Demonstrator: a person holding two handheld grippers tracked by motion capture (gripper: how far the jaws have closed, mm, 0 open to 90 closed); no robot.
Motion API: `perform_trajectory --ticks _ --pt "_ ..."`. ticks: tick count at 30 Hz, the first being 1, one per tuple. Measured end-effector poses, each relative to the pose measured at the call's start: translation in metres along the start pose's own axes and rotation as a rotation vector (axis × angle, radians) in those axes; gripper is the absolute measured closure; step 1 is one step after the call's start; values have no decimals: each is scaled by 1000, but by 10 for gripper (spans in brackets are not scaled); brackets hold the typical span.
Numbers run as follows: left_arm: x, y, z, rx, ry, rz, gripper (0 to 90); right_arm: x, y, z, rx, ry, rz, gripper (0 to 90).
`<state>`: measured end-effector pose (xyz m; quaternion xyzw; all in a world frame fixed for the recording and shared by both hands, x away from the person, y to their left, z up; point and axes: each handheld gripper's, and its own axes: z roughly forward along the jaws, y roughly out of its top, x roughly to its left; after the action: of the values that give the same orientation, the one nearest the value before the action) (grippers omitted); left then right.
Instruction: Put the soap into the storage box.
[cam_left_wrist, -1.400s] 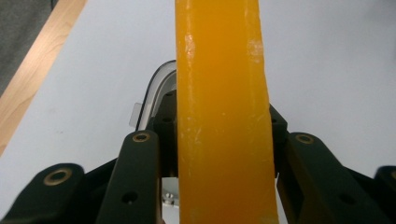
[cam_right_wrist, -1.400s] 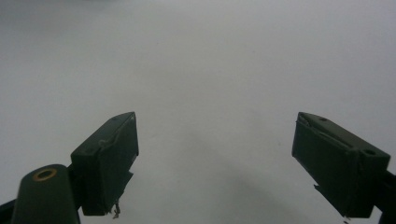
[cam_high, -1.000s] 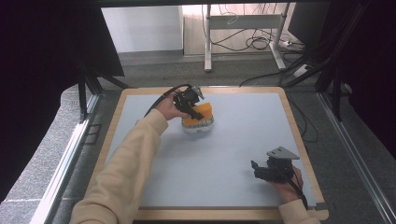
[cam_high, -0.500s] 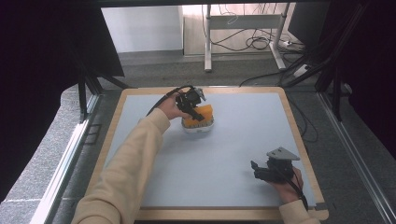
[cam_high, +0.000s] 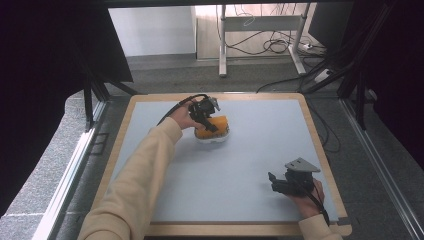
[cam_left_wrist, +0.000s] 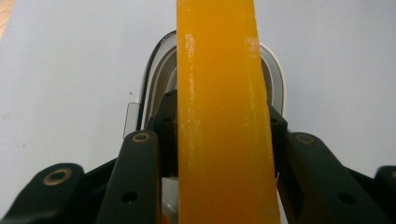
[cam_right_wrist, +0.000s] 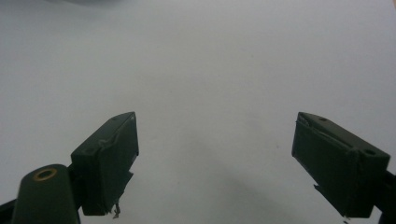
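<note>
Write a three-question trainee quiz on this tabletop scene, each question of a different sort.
1. True or false: the right gripper holds something.
2. What are the left gripper fingers clamped on? A) orange block B) cable C) nothing
3. Fill in: under the block sits a ___ dish.

Key: 1 false, its fingers stand apart above the bare table. 2 A. 3 white.
</note>
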<state>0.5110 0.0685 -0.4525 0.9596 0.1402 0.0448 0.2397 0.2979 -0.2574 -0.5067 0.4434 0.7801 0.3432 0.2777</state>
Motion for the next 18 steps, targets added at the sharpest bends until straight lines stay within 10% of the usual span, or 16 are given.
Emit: perform_trajectory --ticks 8,18 --pt "-2 6 -14 -126 57 11 463 0 0 1 -3 -1 -1 150" --pt "-5 8 -28 -171 94 1 334 0 0 -1 -6 0 -3 153"
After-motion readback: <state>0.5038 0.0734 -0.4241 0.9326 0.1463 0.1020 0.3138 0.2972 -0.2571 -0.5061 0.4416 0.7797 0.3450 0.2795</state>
